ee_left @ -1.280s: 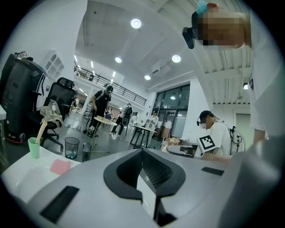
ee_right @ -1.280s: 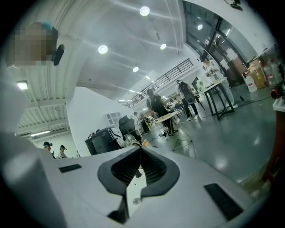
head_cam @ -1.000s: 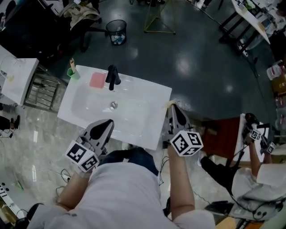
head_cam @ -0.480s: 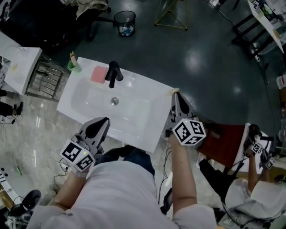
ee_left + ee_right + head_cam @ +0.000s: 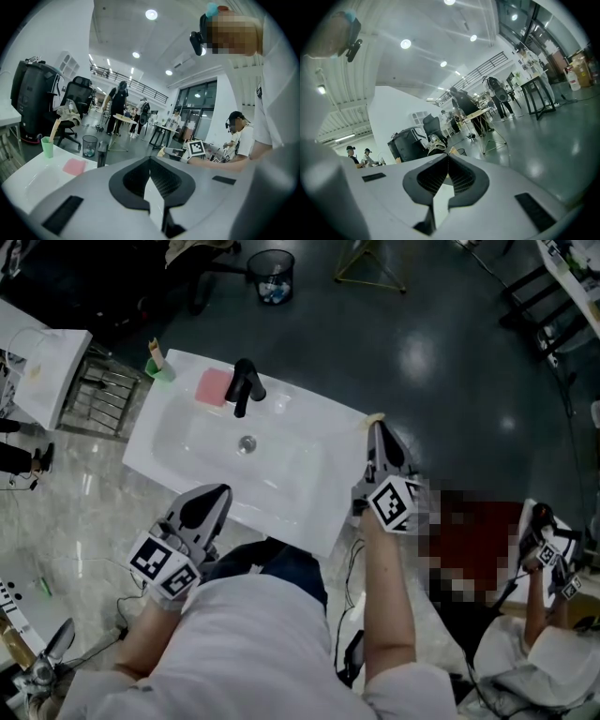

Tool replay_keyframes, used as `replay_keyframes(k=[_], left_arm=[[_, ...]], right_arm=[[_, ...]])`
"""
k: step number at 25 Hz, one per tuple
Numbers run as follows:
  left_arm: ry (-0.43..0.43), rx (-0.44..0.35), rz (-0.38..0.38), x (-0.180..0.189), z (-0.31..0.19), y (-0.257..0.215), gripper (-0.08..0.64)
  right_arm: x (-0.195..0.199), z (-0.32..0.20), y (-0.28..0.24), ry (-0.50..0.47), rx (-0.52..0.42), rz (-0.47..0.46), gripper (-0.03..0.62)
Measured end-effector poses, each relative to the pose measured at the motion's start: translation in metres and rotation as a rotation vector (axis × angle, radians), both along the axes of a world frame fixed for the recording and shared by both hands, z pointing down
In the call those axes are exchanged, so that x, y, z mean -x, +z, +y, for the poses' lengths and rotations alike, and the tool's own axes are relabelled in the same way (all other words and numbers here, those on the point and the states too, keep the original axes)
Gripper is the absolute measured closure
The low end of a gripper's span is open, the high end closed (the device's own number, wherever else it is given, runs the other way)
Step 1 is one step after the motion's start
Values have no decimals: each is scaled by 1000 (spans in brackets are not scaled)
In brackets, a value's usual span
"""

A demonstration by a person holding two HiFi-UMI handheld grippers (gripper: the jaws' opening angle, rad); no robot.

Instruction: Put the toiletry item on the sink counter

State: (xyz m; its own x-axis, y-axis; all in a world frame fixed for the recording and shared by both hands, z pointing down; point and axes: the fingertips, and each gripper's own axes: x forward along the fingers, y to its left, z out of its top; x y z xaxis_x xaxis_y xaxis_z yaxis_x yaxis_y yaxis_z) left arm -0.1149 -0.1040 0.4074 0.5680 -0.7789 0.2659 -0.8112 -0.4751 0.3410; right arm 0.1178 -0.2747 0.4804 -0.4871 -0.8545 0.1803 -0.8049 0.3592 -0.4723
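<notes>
We take the sink (image 5: 272, 470) as our landmark. The right gripper (image 5: 377, 427) reaches along the sink's right edge with its jaws closed on a small cream item (image 5: 375, 416), which pokes out past their tips. The right gripper view shows the same tan sliver pinched where the jaws meet. We cannot tell what sort of toiletry it is. The item hangs at the sink's far right corner, at or just above the tabletop (image 5: 336, 474); we cannot say whether it touches. We judge that corner suits it because the flat rim there is bare and lies outside the basin, so a small thing set down should not slide into the bowl. The sink's far edge is partly taken: the faucet (image 5: 246, 388) stands at its middle, a pink pad (image 5: 214, 387) lies just left of that, and a green cup (image 5: 157, 368) stands at the far left corner. The left gripper (image 5: 217, 495) hovers at the sink's near edge, left of the middle. Its jaws are together with nothing between them, and we read it as parked clear, since one gripper is enough for so slight a load. The task looks to us to be at the placing step, which calls for lowering the item onto the rim and releasing it. The risk is that, so close to the corner, the item could tip off the sink.
</notes>
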Motion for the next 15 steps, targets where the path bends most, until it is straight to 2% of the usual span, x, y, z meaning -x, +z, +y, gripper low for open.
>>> replay_keyframes(k=[7, 15], left_arm=[[17, -4, 4, 3, 8, -1, 543], [59, -13, 24, 0, 25, 9, 543]], right_arm=[[-3, 28, 15, 32, 42, 7, 571], [-12, 85, 34, 93, 99, 7, 571]])
